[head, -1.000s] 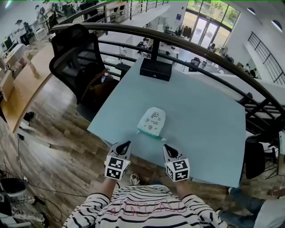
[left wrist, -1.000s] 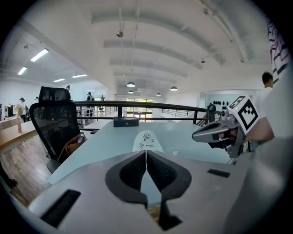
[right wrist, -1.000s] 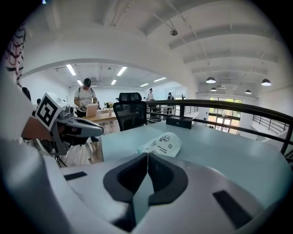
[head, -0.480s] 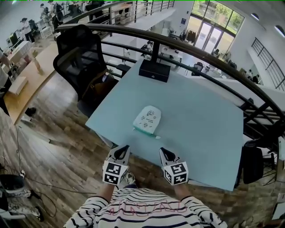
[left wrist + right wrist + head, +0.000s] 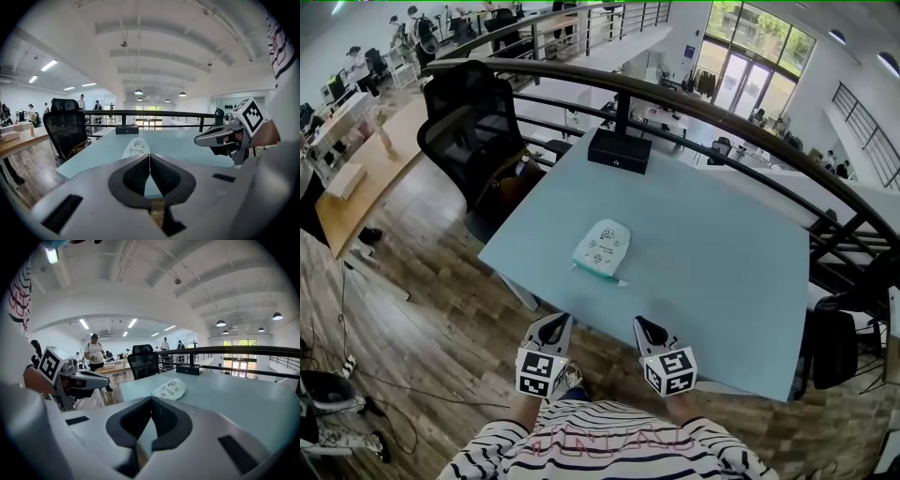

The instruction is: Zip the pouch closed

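Note:
A white pouch (image 5: 602, 247) with small printed faces and a green zip edge lies flat on the pale blue table (image 5: 722, 253); it also shows as the pouch (image 5: 136, 148) ahead of the left jaws and the pouch (image 5: 169, 388) ahead of the right jaws. My left gripper (image 5: 555, 323) hangs just off the table's near edge, shut and empty. My right gripper (image 5: 647, 325) is beside it at the near edge, also shut with nothing in it. Both are well short of the pouch.
A black box (image 5: 619, 150) sits at the table's far edge against a dark railing (image 5: 741, 122). A black office chair (image 5: 473, 127) stands left of the table with a brown bag (image 5: 502, 187) by it. Wooden floor lies below me.
Both grippers have drawn back toward me and away from the pouch, from over the table's near edge to just off it. The pouch has not moved.

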Motion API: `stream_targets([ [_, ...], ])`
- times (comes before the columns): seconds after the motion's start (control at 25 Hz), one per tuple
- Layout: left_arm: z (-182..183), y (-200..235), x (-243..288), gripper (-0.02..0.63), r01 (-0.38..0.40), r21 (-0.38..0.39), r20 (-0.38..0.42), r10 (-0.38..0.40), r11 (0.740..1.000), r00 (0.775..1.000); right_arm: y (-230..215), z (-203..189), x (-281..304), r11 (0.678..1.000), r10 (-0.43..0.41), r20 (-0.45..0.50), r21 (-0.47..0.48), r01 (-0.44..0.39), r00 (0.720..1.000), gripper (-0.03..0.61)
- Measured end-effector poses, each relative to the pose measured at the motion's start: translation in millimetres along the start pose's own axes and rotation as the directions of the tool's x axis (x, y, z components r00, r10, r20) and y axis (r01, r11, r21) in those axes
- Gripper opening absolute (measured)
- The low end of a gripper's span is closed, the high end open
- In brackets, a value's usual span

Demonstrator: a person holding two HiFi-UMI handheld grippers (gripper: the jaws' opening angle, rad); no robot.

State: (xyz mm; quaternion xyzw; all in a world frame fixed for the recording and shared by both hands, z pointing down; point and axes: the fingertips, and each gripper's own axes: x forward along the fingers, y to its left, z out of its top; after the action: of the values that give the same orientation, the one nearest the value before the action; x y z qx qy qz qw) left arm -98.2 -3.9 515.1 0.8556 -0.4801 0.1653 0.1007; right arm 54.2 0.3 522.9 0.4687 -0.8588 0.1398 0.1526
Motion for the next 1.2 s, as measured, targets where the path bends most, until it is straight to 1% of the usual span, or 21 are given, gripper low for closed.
stream_targets([
  [0.32, -2.4, -30.2, -17.6, 0.026, -0.036, -0.004, 0.016, 0.036, 0.999, 0.999, 1.4, -5.1, -29.1, 1.0, 0.031, 0.019, 0.0, -0.031, 0.999, 0.028],
  [0.52, -10.4, -44.5, -24.1, 0.026, -0.054, -0.023, 0.006, 0.054, 0.998, 0.999, 2.1, -11.8, -41.9, 0.999, 0.053, 0.016, 0.0, -0.053, 0.998, 0.028],
  [0.64, -14.0, -51.8, -26.6, 0.026, -0.062, -0.021, 0.0, 0.062, 0.998, 0.998, 2.2, -16.8, -46.8, 0.998, 0.063, 0.011, 0.0, -0.063, 0.998, 0.028],
  [1.0, -15.5, -62.0, -35.1, 0.025, -0.086, -0.02, 0.026, 0.086, 0.996, 0.996, 3.2, -25.2, -53.7, 0.997, 0.078, 0.005, -0.02, -0.078, 0.997, 0.028],
  [1.2, -12.6, -67.3, -38.1, 0.025, -0.091, -0.024, 0.028, 0.092, 0.996, 0.995, 2.7, -25.6, -57.4, 0.996, 0.083, 0.001, -0.026, -0.083, 0.997, 0.028],
])
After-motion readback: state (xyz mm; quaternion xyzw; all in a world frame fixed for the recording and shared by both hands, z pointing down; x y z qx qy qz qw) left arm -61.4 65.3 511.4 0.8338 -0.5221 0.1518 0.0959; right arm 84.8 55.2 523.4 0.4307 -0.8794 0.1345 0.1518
